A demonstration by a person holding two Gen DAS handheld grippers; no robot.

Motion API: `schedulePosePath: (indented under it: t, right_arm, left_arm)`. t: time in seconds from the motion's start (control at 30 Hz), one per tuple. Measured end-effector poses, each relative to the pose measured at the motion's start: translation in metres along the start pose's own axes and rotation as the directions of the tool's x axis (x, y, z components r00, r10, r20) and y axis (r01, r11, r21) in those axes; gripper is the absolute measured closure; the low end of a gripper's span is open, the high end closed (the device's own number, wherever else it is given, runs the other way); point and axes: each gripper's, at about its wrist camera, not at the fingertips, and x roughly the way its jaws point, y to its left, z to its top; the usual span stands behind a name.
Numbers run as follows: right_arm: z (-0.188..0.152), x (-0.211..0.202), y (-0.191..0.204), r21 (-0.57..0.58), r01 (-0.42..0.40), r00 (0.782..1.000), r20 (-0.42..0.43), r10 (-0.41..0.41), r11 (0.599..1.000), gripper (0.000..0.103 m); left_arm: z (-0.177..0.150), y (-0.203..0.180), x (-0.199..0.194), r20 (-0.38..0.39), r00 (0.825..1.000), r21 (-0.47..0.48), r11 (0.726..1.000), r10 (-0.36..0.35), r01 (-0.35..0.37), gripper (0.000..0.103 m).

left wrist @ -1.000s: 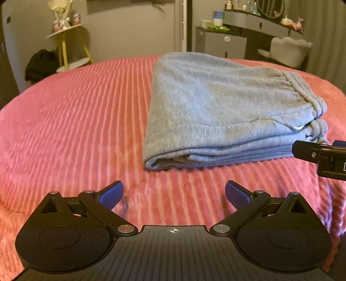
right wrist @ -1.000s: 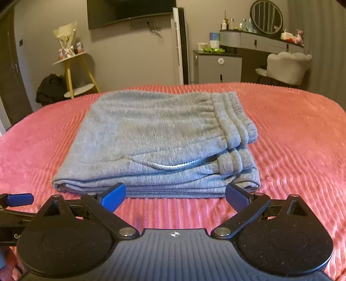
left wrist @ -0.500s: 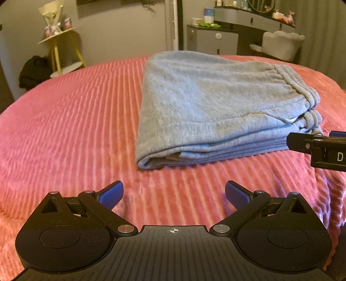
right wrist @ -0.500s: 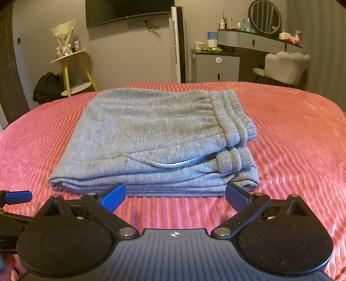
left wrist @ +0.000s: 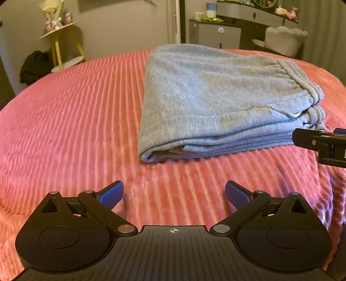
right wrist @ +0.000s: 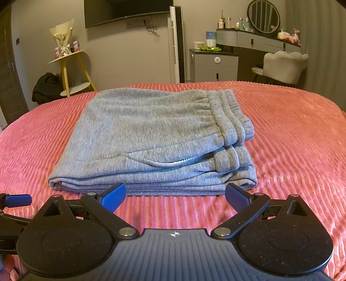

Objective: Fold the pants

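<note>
Grey pants [left wrist: 216, 103] lie folded in a flat stack on the pink ribbed bedspread [left wrist: 71, 121], waistband at the right. They also show in the right wrist view [right wrist: 151, 138], straight ahead. My left gripper [left wrist: 174, 194] is open and empty, hovering over the bedspread short of the stack's near left corner. My right gripper [right wrist: 175, 195] is open and empty, just short of the stack's near edge. Part of the right gripper [left wrist: 320, 142] shows at the right edge of the left wrist view. A fingertip of the left gripper [right wrist: 17, 200] shows at the left edge of the right wrist view.
The bed's far edge [right wrist: 216, 83] faces a grey wall. Beyond it stand a yellow-legged side table [right wrist: 69, 64], a dark bag [right wrist: 46, 86] on the floor, a grey cabinet [right wrist: 214, 64], a vanity with a round mirror [right wrist: 263, 16] and a white chair [right wrist: 283, 64].
Both grippers have drawn back slightly from the folded pants and stayed open. The pants have not moved.
</note>
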Motion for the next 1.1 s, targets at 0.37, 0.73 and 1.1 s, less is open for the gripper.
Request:
schedulePosePath:
  t: [0.37, 0.73, 1.1]
  right_arm:
    - [0.0002, 0.0012, -0.0041, 0.017, -0.004, 1.000, -0.008, 0.004, 1.000, 0.004]
    - [0.0004, 0.0017, -0.0052, 0.022, -0.007, 1.000, -0.008, 0.007, 1.000, 0.004]
    - [0.0010, 0.0026, -0.0080, 0.035, -0.013, 1.000, -0.008, 0.013, 0.999, 0.004]
  left_arm:
    - [0.0001, -0.0001, 0.0020, -0.011, 1.000, 0.002, 1.000, 0.000, 0.000, 0.000]
    - [0.0001, 0.0000, 0.0017, -0.012, 1.000, 0.002, 1.000, -0.012, 0.012, 0.000]
    - [-0.0001, 0.0006, 0.0025, -0.015, 1.000, 0.001, 1.000, -0.019, 0.019, 0.000]
